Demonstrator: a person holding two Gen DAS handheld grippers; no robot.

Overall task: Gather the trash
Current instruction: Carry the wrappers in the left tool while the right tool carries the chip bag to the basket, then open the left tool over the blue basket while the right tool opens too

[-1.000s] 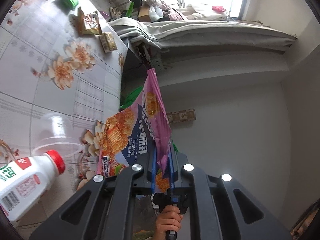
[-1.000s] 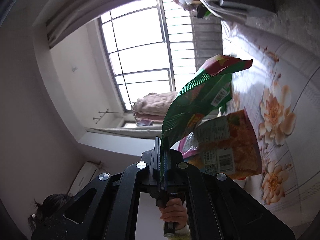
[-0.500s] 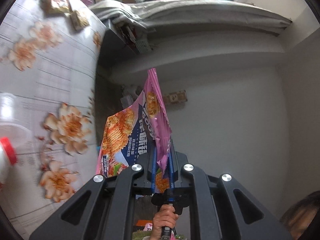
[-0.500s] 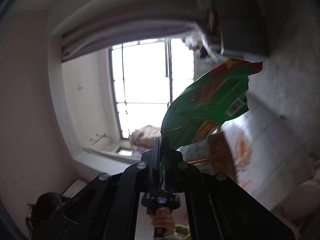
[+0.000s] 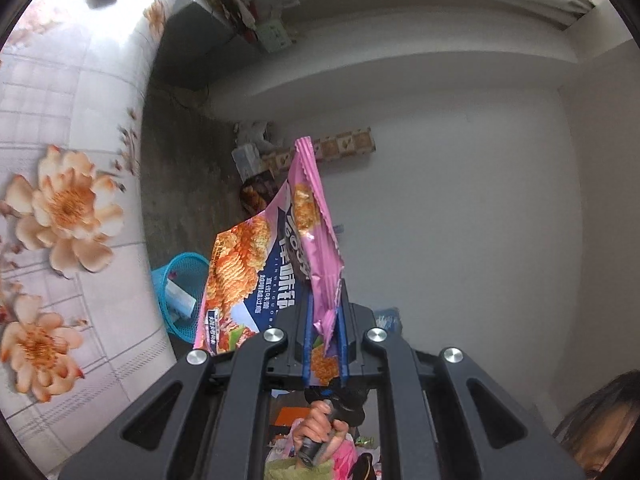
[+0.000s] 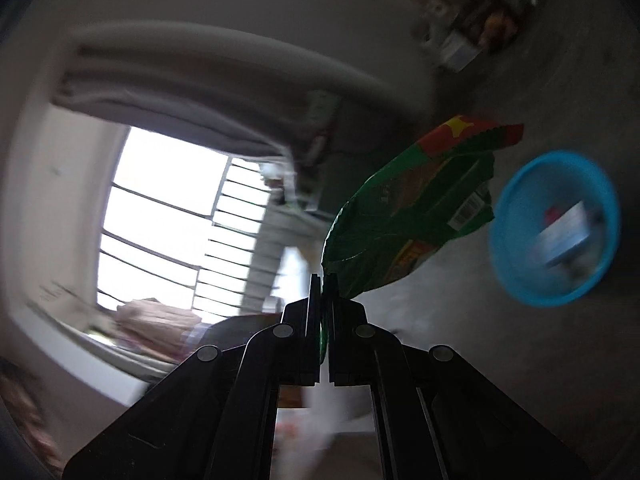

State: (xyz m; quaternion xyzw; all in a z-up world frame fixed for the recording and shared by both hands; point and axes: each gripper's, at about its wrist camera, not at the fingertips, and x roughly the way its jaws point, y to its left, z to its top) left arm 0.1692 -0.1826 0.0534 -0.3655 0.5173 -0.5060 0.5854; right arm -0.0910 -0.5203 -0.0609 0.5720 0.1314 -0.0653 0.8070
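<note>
Flanking the blue basket (image 5: pixel 178 280): floral table (image 5: pixel 60 208), concrete floor (image 6: pixel 520 340).

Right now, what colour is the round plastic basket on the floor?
Bright blue. The round plastic basket shows best in the right wrist view, though blurred.

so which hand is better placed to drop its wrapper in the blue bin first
Probably right. The right gripper holds the green wrapper with the blue bin's open mouth facing it just beside the wrapper. The left gripper sees the bin only partly, behind its pink chip bag.
</note>
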